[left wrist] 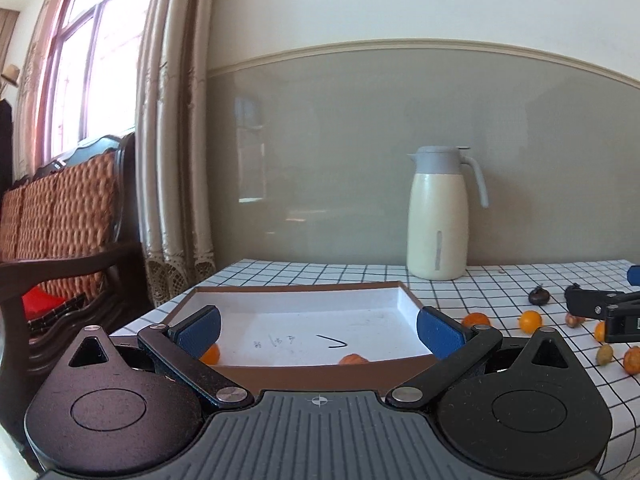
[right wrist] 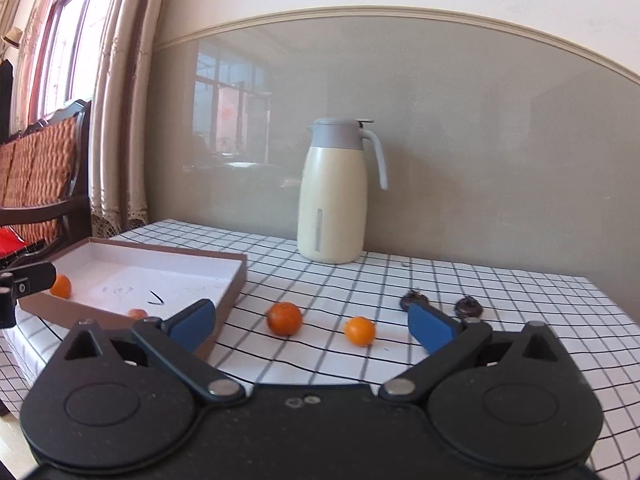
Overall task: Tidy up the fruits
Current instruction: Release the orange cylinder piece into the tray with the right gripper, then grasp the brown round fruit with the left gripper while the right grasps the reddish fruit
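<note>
At the left of the scene the shallow tray (right wrist: 224, 280), white inside with a brown rim, sits on the checked desk (right wrist: 520, 312), and two small orange fruits already lie in it: one at its near-left corner (right wrist: 61, 286) and one against its near wall (right wrist: 138, 313). The left tongs (left wrist: 318, 330) hang over the near edge of this tray with their blue pads spread wide, nearly the tray's width apart, and nothing is held between them; both tray fruits show low in that view, one beside the left pad (left wrist: 211, 354). Moving right, just past the tray's right wall, the loose fruit begins: a larger orange fruit (right wrist: 284, 318) lies on the desk close to the tray, then a smaller orange one (right wrist: 360, 331) a little further right and slightly nearer. Both sit directly ahead of the right tongs (right wrist: 312, 326), inside the span of the widely parted pads, which grip nothing. Being round, neither fruit has a long axis to line up with, so any approach angle should serve. Further right and farther back lie two dark fruits (right wrist: 469, 307), one partly hidden behind the right pad. In the left wrist view more small fruits are scattered at the far right near the other tool. A cream jug (right wrist: 332, 200) stands at the back by the wall, clear of all this. The right tongs look much the better placed for the next pick, the larger orange fruit being the shortest carry leftward into the tray.
</note>
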Demonstrator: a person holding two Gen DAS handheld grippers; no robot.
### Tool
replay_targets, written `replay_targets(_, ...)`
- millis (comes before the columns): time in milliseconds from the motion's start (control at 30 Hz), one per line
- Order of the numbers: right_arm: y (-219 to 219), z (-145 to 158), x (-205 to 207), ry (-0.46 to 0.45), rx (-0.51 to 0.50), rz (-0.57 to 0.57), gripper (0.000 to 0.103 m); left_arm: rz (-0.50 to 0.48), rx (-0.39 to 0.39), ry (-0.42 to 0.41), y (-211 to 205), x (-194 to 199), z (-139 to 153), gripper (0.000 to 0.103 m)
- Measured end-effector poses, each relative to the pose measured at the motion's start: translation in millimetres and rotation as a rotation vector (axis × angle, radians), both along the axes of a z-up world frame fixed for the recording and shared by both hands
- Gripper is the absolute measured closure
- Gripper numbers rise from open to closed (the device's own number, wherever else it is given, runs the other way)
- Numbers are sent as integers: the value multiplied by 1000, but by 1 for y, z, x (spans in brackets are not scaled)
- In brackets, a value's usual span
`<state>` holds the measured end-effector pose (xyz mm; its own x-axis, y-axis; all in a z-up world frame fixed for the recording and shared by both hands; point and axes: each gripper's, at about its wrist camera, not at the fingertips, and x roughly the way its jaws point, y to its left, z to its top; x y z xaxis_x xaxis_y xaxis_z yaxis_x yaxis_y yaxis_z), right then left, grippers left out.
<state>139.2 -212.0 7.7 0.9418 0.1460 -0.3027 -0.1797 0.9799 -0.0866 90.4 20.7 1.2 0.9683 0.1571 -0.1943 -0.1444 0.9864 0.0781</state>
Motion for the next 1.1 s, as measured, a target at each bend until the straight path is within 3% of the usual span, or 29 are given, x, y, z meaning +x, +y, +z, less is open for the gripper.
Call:
replay_targets(133, -23, -2, -9, 0, 2, -46, 6, -73, 40, 3, -28, 2, -4, 0)
replay_targets(267, -46, -4, -16, 3, 6, -88, 6, -126, 27, 3, -49, 5, -7, 0)
replay_targets(600, -81, -29, -16, 95, -121, -141, 9, -241, 26, 39, -100, 16, -19, 0)
replay_targets(733, -94, -34, -11, 134, -99, -160, 22, -280, 44, 59, -118, 21, -24, 0)
replay_targets(1100, -103, -54, 4, 211, -87, -139, 43, -347, 36, 121, -148, 42, -39, 0)
